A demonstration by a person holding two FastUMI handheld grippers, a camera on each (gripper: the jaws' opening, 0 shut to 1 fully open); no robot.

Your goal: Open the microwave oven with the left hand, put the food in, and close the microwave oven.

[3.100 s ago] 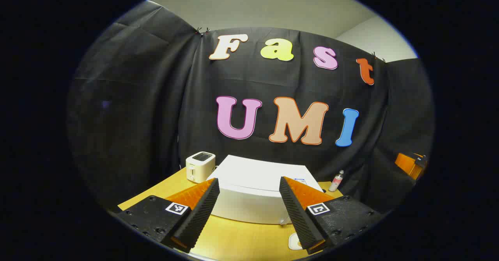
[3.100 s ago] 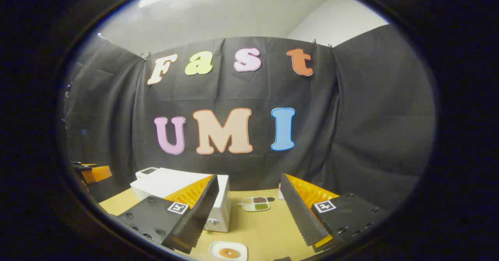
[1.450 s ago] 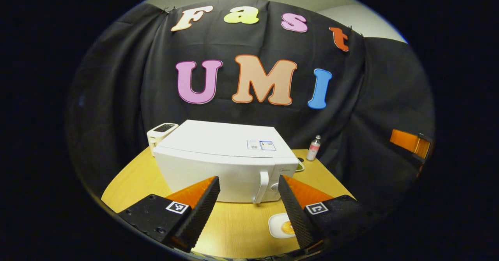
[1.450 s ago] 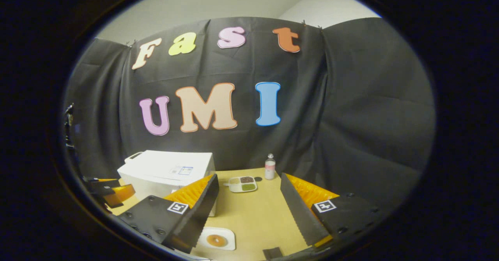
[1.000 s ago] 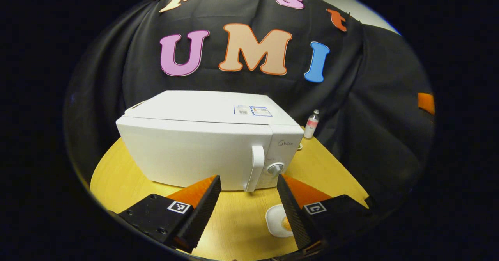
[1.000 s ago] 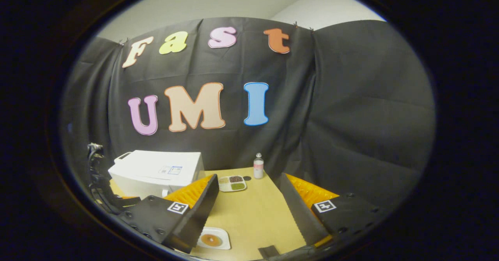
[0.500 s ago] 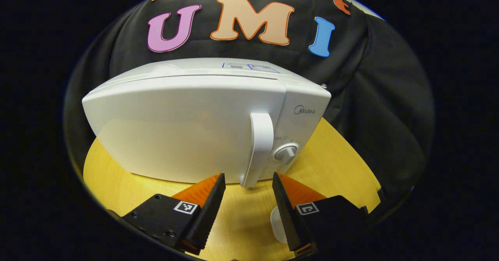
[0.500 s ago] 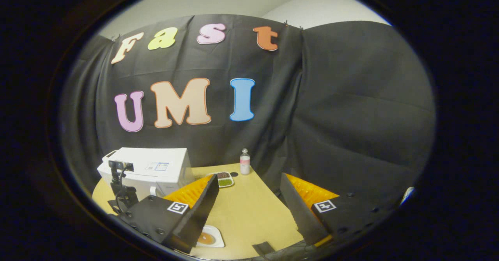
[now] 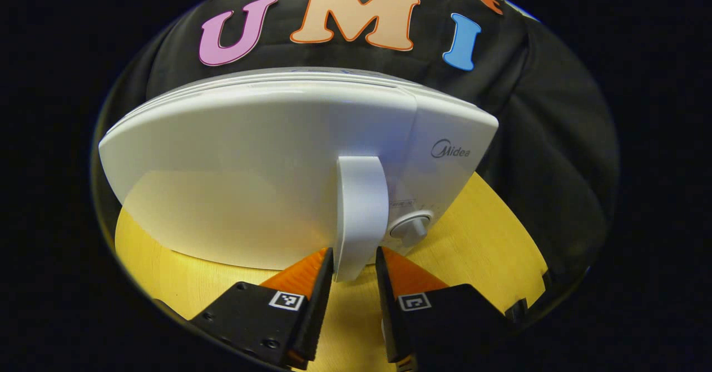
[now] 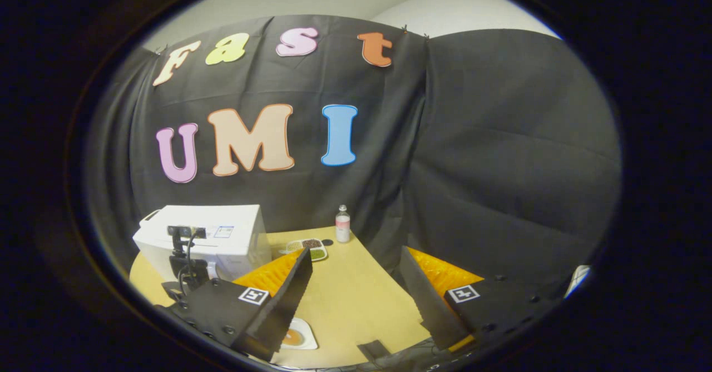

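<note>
now left gripper [image 9: 354, 261] narrowly astride the microwave [image 9: 261, 166] door handle [image 9: 360, 216], contact unclear; right gripper [image 10: 356, 261] wide apart.

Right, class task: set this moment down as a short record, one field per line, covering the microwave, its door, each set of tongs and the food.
microwave: white microwave standing on the wooden table
door: closed, upright handle at its right edge, knob beside it
left tongs: left tongs straddle the handle's lower end, fingers close on either side; firm contact cannot be told
right tongs: right tongs open, held over the table, holding nothing
food: round brown food on a white plate on the table, not yet in the microwave
</note>
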